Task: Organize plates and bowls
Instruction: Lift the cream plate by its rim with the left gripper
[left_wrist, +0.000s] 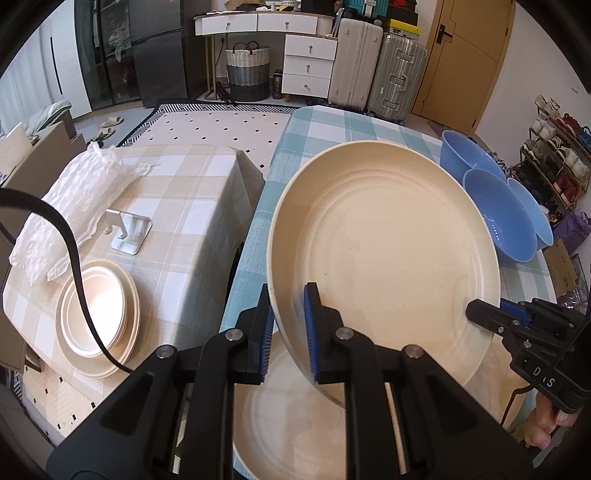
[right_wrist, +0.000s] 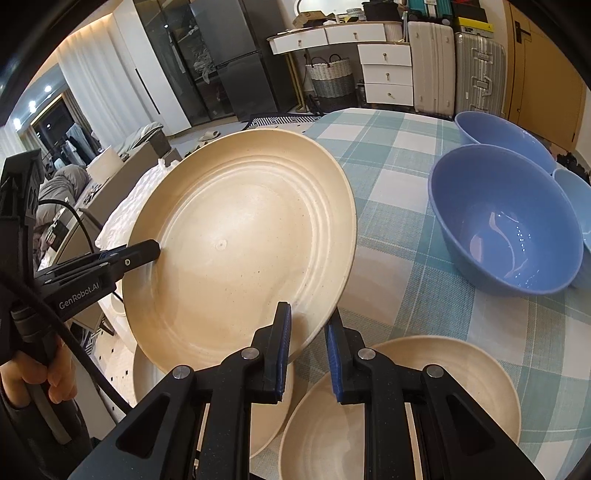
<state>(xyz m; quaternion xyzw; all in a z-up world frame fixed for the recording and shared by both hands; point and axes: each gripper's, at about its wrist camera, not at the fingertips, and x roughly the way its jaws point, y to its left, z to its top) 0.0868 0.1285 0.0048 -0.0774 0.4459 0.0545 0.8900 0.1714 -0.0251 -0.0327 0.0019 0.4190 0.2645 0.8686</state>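
Observation:
A large cream plate is held tilted above the blue checked table. My left gripper is shut on its near-left rim. My right gripper straddles the opposite rim with its jaws a little apart; it also shows in the left wrist view, and the plate too in the right wrist view. Another cream plate lies under the held one. A cream bowl sits at the near right. Three blue bowls stand at the far right. A stack of cream plates sits on the beige table.
The beige checked table on the left carries crumpled plastic wrap and a metal stand. A gap separates the two tables. Suitcases, drawers and a basket stand behind. A shoe rack is at the right.

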